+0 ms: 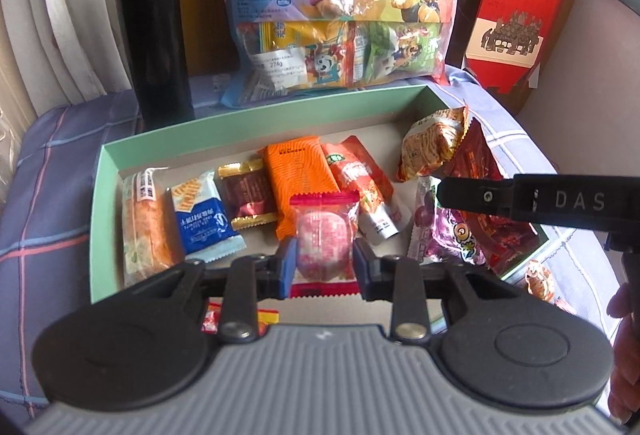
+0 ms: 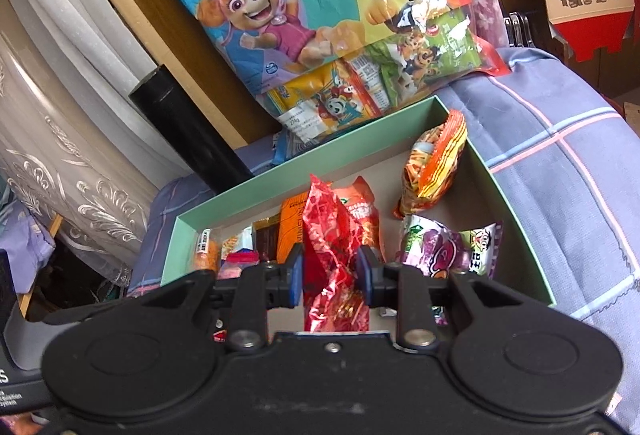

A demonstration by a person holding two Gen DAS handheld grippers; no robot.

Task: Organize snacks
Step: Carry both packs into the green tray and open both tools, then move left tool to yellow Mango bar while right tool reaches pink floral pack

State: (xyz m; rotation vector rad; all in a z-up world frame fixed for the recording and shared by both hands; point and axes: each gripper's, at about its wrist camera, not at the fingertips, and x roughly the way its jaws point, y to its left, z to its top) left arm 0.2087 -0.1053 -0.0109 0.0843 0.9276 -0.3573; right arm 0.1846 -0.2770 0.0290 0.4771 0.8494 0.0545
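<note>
Foil and thin plastic are what I am dealing with, so everything in my tongs weighs next to nothing and crumples at a touch. My left tongs point(image 1: 324, 261) are clamped on the pink round-candy packet point(image 1: 325, 231), one blue pad on each long edge, holding it over the near part of the green box point(image 1: 256, 123), which sits on a plaid blue cloth point(image 1: 52, 171). That packet is a puffed pillow with a soft round sweet inside; I judge it would squash or slide if pinched across the bulge, so the crimped seam or the flat margins are the safer place to take hold. My right tongs point(image 2: 330, 273) are closed on the red foil packet point(image 2: 334, 235), gripped about its lower middle, so the upper part stands up and leans freely. Glossy foil like this is slippery and floppy, and I expect it to twist in the pads unless I keep steady pressure. In the box lie the shrimp-cracker packet point(image 1: 142, 223), blue biscuit packet point(image 1: 206, 219), brown-and-gold chocolate point(image 1: 248, 195), orange packet point(image 1: 298, 175) and red stick packet point(image 1: 360, 183) in a rough row, with the noodle-snack bag point(image 1: 434, 143) and purple candy bag point(image 1: 436, 231) to the right. None looks heavy; the cracker and noodle ones seem brittle, so I would grip them lightly at the ends.
</note>
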